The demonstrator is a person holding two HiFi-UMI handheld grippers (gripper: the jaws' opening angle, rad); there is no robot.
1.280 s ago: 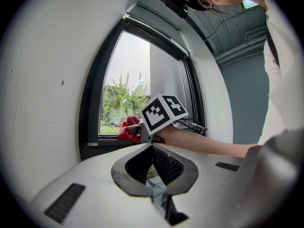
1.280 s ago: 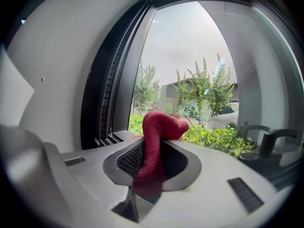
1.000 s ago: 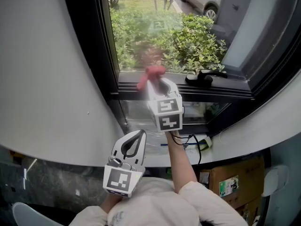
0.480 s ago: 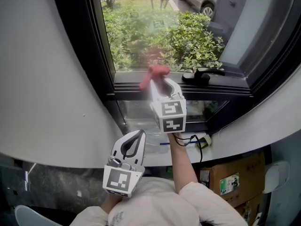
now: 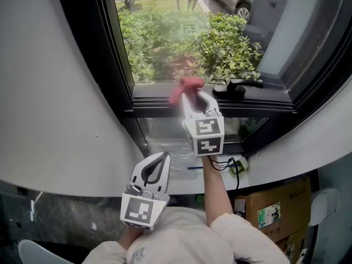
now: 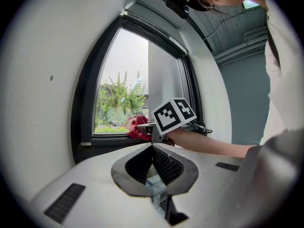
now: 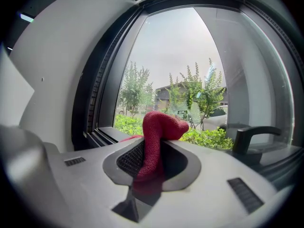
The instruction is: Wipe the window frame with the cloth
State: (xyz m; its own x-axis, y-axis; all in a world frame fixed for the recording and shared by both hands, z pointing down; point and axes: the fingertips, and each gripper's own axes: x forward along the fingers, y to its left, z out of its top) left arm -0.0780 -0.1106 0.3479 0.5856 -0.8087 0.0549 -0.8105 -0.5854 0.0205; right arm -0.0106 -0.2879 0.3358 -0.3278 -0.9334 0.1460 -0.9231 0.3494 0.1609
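- At bottom rail of frame (image 5: 148, 100), just left of handle (image 5: 237, 85): cloth (image 5: 186, 87), pinched in R gripper (image 5: 193, 98). Looks to be touching the rail; can't be 100% sure.
- R jaws clamped on cloth. One fold runs down thru the jaw hollow, and the wad sticks out past the tips.
- L gripper (image 5: 159, 159) hangs low near person's body, well apart from frame. Jaws together, nothing betw. them.
- Step, my read: sweeping cloth along the rail twd handle.
- To do it well:
  - press the wad flat on the rail, not just its tip
  - slow, even stroke
  - tilt gripper so hard tips don't scrape the frame
  - work into the groove by the glass
  - go round the handle, don't snag on it
- Only a narrow strip is pinched, so heavy drag could prob. pull it free. Ease off if it bunches.
- Cloth: red, small, coarse weave, bunched into a rounded lump and folded over at top. Looks soft, should squash into grooves. Wet or dry: can't tell.
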